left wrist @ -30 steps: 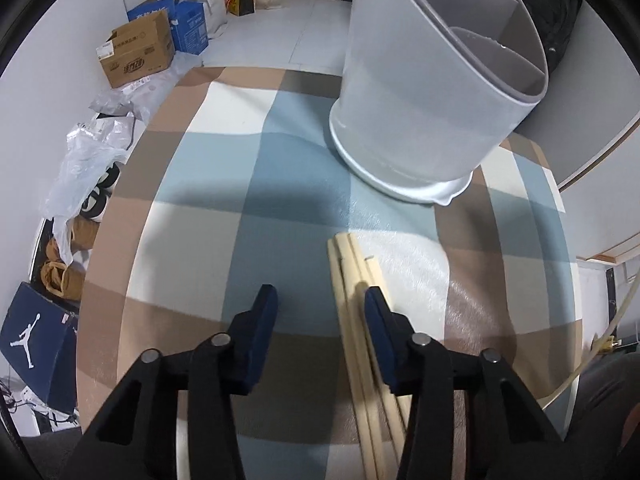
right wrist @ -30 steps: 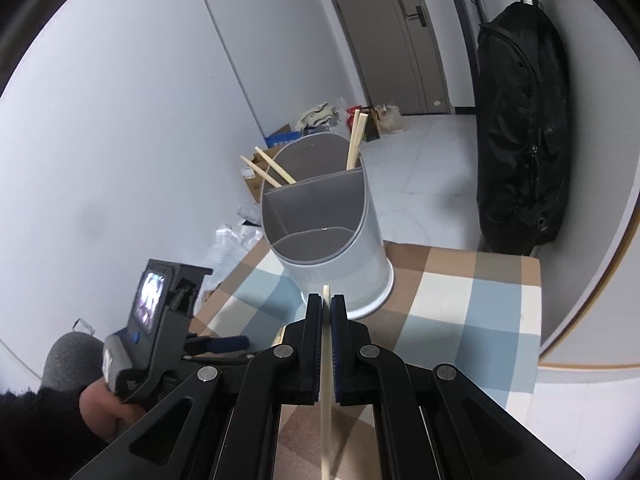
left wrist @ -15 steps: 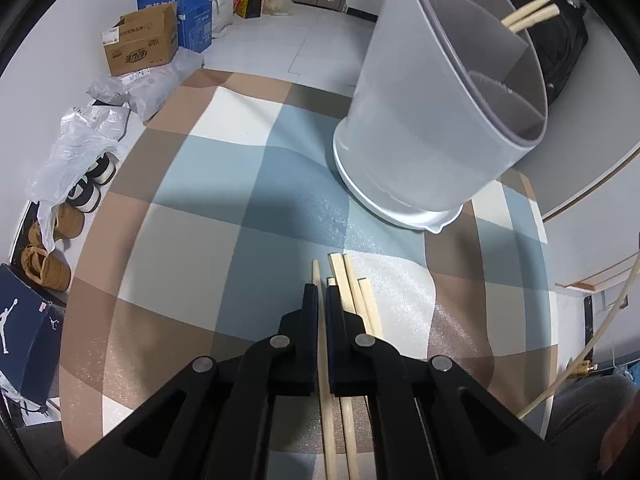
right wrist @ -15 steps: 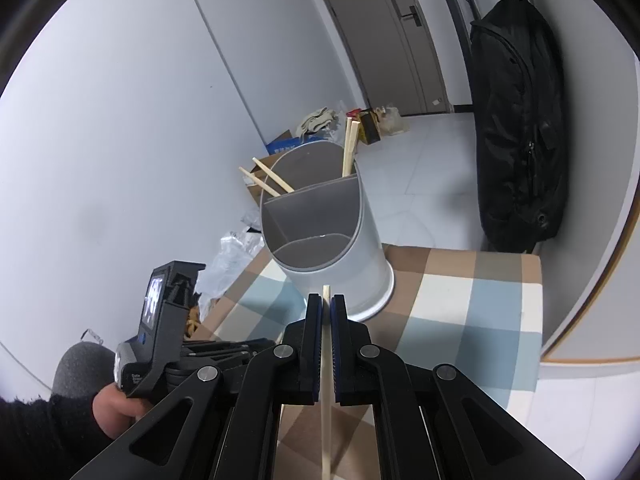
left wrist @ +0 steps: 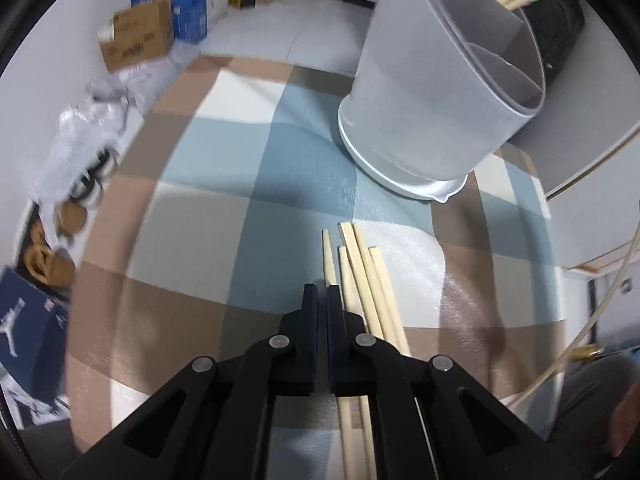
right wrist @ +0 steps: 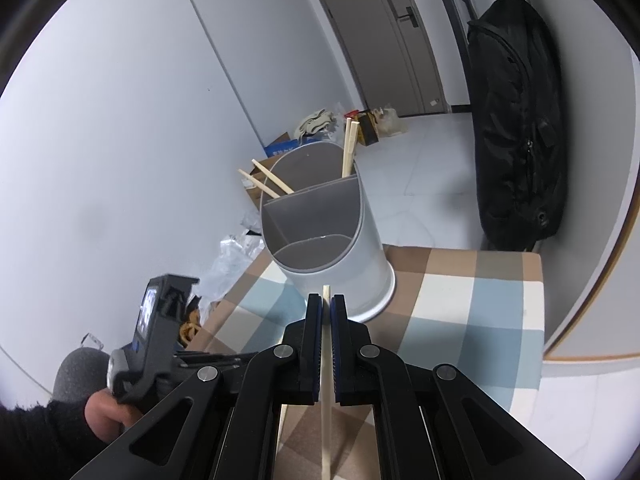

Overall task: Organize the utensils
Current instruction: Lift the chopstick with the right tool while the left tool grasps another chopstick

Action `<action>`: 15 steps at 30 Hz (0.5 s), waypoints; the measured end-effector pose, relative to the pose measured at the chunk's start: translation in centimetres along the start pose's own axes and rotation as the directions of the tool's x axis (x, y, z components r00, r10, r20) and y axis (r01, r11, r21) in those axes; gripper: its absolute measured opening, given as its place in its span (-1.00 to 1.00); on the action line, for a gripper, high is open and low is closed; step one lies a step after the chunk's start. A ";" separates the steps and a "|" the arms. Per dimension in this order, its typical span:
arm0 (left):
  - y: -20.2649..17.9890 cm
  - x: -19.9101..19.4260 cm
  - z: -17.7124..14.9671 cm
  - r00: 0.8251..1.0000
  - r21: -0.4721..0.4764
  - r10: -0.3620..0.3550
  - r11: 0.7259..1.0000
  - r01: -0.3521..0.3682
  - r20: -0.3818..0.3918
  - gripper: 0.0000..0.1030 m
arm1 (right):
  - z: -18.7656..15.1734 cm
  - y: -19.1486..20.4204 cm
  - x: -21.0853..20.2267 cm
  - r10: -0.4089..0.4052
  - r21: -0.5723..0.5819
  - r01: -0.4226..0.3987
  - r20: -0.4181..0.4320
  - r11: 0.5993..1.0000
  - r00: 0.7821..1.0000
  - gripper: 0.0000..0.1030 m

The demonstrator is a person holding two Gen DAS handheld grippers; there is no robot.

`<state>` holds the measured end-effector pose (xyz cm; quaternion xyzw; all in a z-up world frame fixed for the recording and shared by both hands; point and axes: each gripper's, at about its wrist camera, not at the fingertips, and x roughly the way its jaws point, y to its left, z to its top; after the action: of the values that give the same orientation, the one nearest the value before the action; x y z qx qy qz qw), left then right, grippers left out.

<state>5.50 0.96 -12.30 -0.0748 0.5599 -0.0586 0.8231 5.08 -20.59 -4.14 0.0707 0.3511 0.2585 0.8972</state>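
A grey-white divided utensil holder stands on the checked tablecloth. Chopsticks lean in its back compartment. In the left wrist view several loose chopsticks lie on the cloth in front of the holder. My left gripper points down at their left edge. It is shut on the leftmost chopstick, whose tip sticks out past the fingertips. My right gripper hovers above the table, facing the holder, shut on a single chopstick that runs back between the jaws.
A hand holds the left gripper's handle at the lower left. Cardboard boxes, plastic bags and shoes and a blue shoebox sit on the floor left of the table. A black backpack hangs beside a door.
The left gripper's jaws went from wide open to shut around the leftmost chopstick. The right gripper kept still with its chopstick.
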 end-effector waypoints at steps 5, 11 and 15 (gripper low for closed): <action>-0.5 0.2 0.1 0.999 0.013 0.042 0.999 -0.042 0.010 -0.71 | 0.0 0.0 -0.1 0.003 0.000 -0.003 0.001 1.000 1.000 -0.93; 0.1 0.4 0.4 0.999 0.016 0.035 0.999 -0.035 -0.001 -0.46 | 0.1 0.1 -0.2 0.009 -0.003 -0.009 0.005 1.000 1.000 -0.93; -0.4 0.3 0.0 0.997 0.068 0.069 0.995 -0.071 0.025 -0.37 | 0.2 0.1 -0.2 0.014 -0.005 -0.014 0.006 1.000 1.000 -0.93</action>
<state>5.58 0.54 -12.52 -0.0273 0.5504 -0.0482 0.8331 5.05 -20.59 -3.89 0.0719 0.3472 0.2653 0.8966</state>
